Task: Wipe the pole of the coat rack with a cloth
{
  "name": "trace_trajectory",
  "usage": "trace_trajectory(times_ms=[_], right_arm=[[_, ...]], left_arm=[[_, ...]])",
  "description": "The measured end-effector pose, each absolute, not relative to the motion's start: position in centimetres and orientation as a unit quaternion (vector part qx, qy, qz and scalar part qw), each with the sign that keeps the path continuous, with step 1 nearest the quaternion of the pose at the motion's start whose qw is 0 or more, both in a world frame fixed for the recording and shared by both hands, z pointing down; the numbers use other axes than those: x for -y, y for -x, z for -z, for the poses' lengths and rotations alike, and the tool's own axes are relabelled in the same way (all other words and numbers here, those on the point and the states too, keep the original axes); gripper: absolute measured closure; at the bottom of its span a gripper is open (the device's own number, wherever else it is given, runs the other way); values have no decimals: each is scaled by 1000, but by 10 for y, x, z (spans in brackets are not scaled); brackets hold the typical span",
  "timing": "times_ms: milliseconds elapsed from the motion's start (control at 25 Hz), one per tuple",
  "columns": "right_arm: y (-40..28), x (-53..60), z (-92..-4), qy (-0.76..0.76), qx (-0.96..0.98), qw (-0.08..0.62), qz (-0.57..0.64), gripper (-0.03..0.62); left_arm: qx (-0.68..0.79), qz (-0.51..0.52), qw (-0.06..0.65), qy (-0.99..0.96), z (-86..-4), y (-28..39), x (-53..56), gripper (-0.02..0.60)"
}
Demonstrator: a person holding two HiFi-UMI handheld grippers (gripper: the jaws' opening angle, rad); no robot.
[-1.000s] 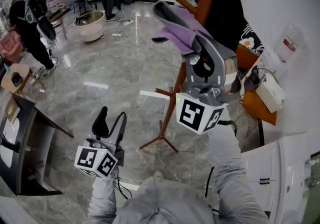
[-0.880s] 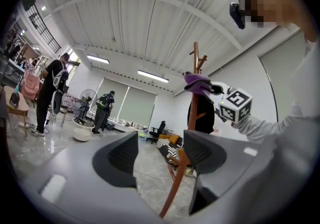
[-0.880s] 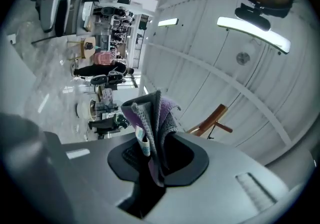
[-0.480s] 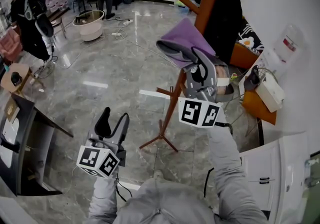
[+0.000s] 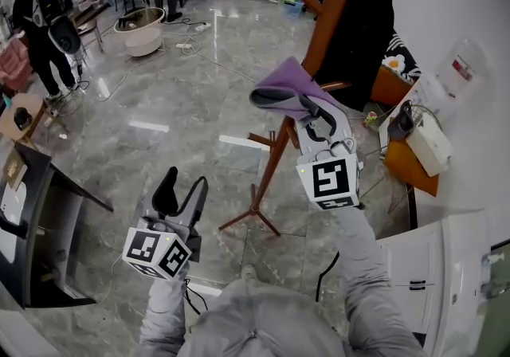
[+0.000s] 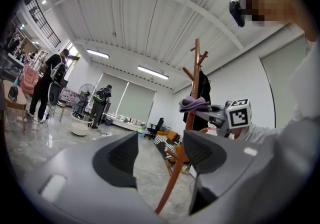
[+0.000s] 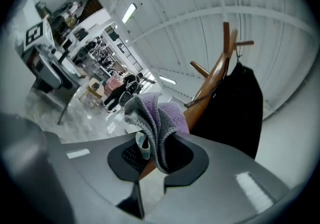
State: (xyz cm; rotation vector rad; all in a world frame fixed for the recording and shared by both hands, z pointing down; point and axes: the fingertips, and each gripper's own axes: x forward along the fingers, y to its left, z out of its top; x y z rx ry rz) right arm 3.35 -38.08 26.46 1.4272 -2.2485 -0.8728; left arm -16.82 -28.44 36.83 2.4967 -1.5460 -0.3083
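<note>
Right gripper (image 5: pixel 307 112) fingers pinching folded purple-grey cloth (image 5: pixel 285 86) beside brown wooden coat-rack pole (image 5: pixel 323 21) — black coat (image 5: pixel 362 25) hanging just behind; left gripper (image 5: pixel 182 186) fingers gaping apart, gripping nothing.

No legible txt, red label (image 5: pixel 461 68) on white container (image 5: pixel 470 55) too small

- Bright, even light fills the room; the polished floor (image 5: pixel 183 84) mirrors it in pale streaks of glare.
- In the left gripper view, ceiling strip lights (image 6: pixel 153 72) glow white and the far windows (image 6: pixel 131 104) look pale and hazy.
- Both gripper views are round fisheye pictures with black corners, lines bowing near the rim.
- Close to the lens, the left hand-held gripper (image 6: pixel 160 149) and right hand-held gripper (image 7: pixel 156 154) look soft; the cloth (image 7: pixel 159 118) is sharp enough to show its weave.
- Shadows are faint; the black coat (image 5: pixel 358 29) is a flat dark mass.
</note>
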Motion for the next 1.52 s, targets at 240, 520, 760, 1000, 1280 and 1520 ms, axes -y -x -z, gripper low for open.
trace_trajectory(times_ms=[240, 520, 760, 1000, 1280, 1520], right_arm=[[-46, 378, -297, -440, 863, 197, 154, 537], [-61, 380, -331, -392, 898, 197, 15, 537], [-75, 387, -341, -367, 914, 137, -105, 537], [-83, 380, -341, -372, 915, 108, -109, 537], [-107, 346, -311, -428, 898, 103, 17, 537], [-131, 306, -264, -477, 873, -4, 102, 537]], left_arm=[[514, 114, 105, -843, -374, 161, 289, 273], [508, 112, 116, -846, -377, 149, 290, 273], [509, 111, 111, -847, -378, 147, 291, 272], [513, 105, 113, -845, -377, 148, 290, 272], [507, 100, 111, -849, -379, 142, 293, 273], [499, 92, 115, -854, -377, 129, 294, 273]])
